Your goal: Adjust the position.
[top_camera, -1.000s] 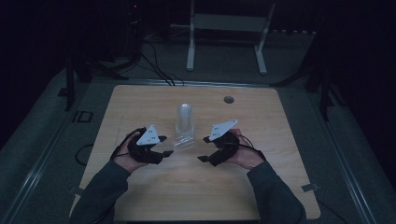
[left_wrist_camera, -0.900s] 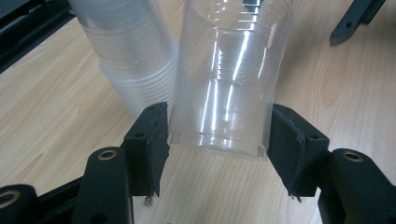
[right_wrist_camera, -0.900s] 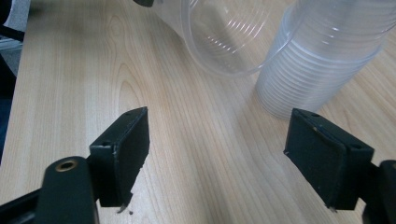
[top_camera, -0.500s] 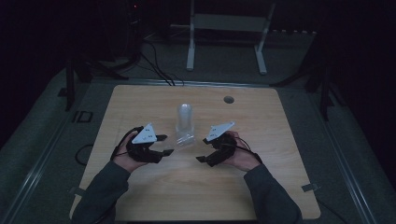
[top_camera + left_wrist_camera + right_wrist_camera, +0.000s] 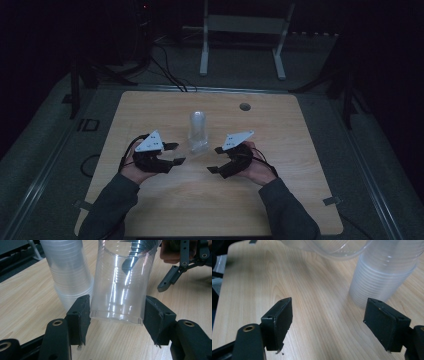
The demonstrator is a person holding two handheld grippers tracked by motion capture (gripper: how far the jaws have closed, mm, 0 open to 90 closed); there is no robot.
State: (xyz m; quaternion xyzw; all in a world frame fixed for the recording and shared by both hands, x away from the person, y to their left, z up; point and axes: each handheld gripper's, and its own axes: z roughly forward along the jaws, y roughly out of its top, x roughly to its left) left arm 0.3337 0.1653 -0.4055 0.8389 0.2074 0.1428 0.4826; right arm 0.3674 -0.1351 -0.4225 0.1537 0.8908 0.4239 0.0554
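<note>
The left gripper [image 5: 115, 312] holds 1 clear plastic cup [image 5: 122, 282] near its base, beside the cup stack [image 5: 198, 131] mid-tabletop [image 5: 300, 200]. It looks light, thin, easily crushed; grip gently. The right gripper [image 5: 328, 322] has its fingers wide, empty.

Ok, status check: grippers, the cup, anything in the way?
Left gripper shut on single clear cup, held tilted. Right gripper open, nothing between its jaws. Cup stack stands upright close by.
</note>
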